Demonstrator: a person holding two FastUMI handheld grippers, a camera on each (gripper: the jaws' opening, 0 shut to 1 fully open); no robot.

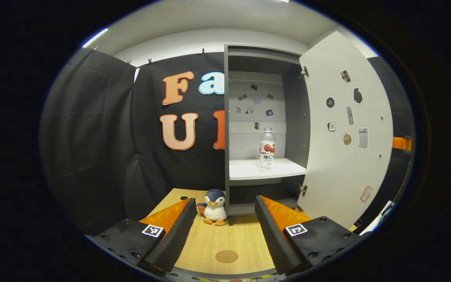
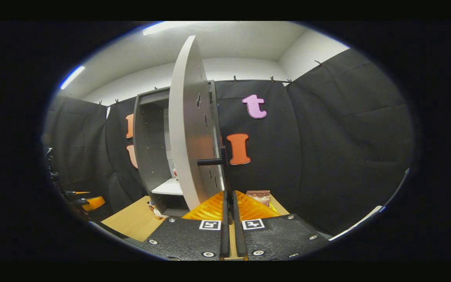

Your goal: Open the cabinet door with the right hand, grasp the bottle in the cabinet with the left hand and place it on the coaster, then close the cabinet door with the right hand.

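Cabinet door (image 1: 343,137) stood open, bottle (image 1: 267,149) upright on the shelf (image 1: 249,170). Left gripper (image 1: 223,213) spread wide over the table (image 1: 229,239); right gripper (image 2: 228,196) pinched nearly closed, gripping nothing.

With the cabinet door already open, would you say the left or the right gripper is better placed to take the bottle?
Left. The left gripper is open and faces the bottle on the shelf, while the right gripper is shut near the door handle.
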